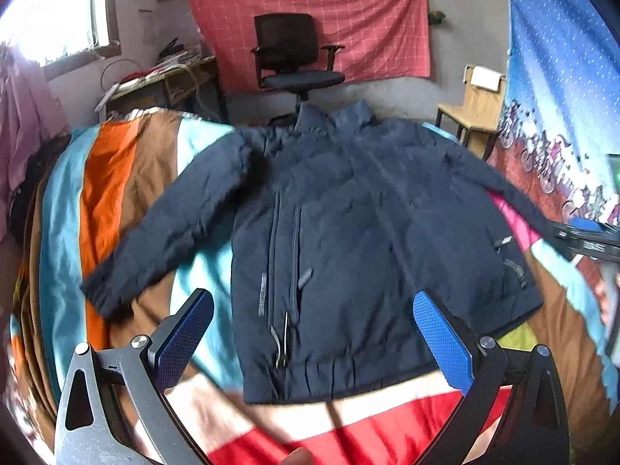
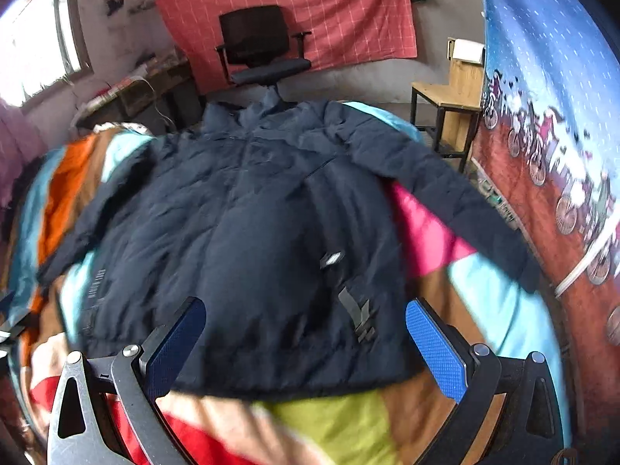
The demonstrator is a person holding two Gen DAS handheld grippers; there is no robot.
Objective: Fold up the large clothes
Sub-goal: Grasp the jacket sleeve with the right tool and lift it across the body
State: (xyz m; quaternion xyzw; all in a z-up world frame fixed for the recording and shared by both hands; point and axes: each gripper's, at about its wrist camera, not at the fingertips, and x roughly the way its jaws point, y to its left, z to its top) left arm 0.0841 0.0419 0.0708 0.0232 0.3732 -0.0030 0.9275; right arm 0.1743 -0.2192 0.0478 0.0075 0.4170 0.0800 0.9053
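A dark navy padded jacket (image 1: 341, 224) lies flat and front-up on a striped bedspread (image 1: 116, 178), collar at the far side, both sleeves spread out to the sides. My left gripper (image 1: 314, 310) hovers open above the jacket's lower left front near the zip, nothing between its blue pads. In the right wrist view the same jacket (image 2: 240, 240) fills the middle, its right sleeve (image 2: 465, 201) reaching toward the wall hanging. My right gripper (image 2: 306, 317) is open over the hem at the lower right, holding nothing. The right gripper's body (image 1: 585, 238) also shows at the right edge of the left wrist view.
The bedspread (image 2: 484, 290) has orange, brown, light blue, pink, red and yellow-green stripes. Beyond the bed stand a black office chair (image 1: 294, 54), a cluttered desk (image 1: 162, 81) and a wooden chair (image 1: 476, 108). A blue and red hanging (image 2: 550, 116) runs along the right side.
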